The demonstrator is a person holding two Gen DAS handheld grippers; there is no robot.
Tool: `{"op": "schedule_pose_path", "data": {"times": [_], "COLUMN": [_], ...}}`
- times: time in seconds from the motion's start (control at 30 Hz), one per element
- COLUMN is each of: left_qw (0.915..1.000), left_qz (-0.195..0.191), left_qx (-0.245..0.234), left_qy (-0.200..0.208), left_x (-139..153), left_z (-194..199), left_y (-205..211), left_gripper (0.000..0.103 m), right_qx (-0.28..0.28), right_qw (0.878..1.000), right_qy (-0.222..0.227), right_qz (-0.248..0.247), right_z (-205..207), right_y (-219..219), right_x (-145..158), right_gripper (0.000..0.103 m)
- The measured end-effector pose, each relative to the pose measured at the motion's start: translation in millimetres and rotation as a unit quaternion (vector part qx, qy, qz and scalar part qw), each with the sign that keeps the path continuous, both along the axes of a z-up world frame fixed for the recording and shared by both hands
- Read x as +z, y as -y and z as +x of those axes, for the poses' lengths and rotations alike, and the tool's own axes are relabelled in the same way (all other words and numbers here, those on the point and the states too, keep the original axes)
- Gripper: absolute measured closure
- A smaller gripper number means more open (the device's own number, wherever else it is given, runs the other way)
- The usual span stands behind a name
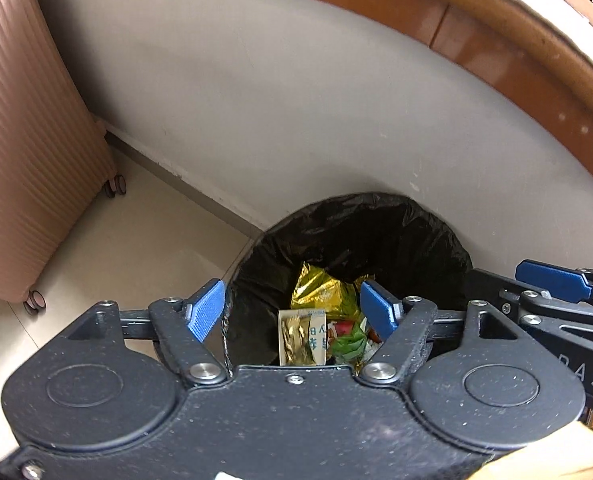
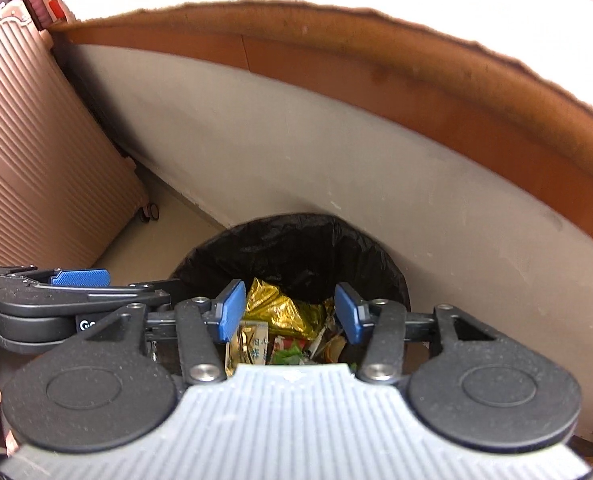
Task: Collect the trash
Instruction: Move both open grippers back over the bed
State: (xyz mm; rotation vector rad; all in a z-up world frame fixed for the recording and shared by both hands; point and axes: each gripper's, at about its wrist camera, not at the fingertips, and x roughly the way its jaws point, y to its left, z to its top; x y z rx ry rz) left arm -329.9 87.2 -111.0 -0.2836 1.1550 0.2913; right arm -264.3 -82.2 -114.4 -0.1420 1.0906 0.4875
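Both sets of jaws stand apart with nothing between the blue pads, the left gripper (image 1: 292, 312) and the right gripper (image 2: 290, 312) side by side above the mouth of the bin. Largest to smallest: a grey wall (image 1: 296, 100) closes the 12 o'clock side, a ribbed pink suitcase (image 1: 28, 140) stands at 9 o'clock with bare floor (image 1: 136, 236) between it and the black-lined trash bin (image 1: 376, 224). Inside lie a gold foil wrapper (image 1: 320, 290), a gold sachet (image 1: 296, 340) and green scraps (image 1: 348, 344).
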Motion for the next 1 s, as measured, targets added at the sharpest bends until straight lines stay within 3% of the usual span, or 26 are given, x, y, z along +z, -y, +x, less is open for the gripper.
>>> {"op": "schedule_pose_path", "data": {"times": [0.17,0.3,0.57,0.8,0.9,1.0], "left_qw": [0.9999,0.9988,0.9852,0.9652,0.9610,0.9619], "left_qz": [0.000,0.010,0.034,0.045,0.036,0.027], "left_qx": [-0.008,-0.020,-0.038,-0.061,-0.065,-0.051], "left_qy": [0.011,0.043,0.163,0.250,0.266,0.267], "left_x": [18,50,149,230,248,255], "left_z": [6,6,17,80,116,165], "left_y": [-2,-1,-1,7,14,19], "left_gripper": [0.030,0.030,0.020,0.016,0.016,0.016], "right_qx": [-0.006,-0.017,-0.036,-0.098,-0.116,-0.123], "right_qw": [1.000,0.998,0.982,0.963,0.957,0.958], "right_qy": [0.029,0.059,0.169,0.231,0.247,0.246], "right_qz": [0.009,0.028,0.075,0.094,0.097,0.084], "right_z": [1,-4,3,72,120,165], "right_y": [0,9,40,66,78,90], "right_x": [21,53,144,220,240,244], "right_gripper": [0.038,0.038,0.038,0.037,0.035,0.033]}}
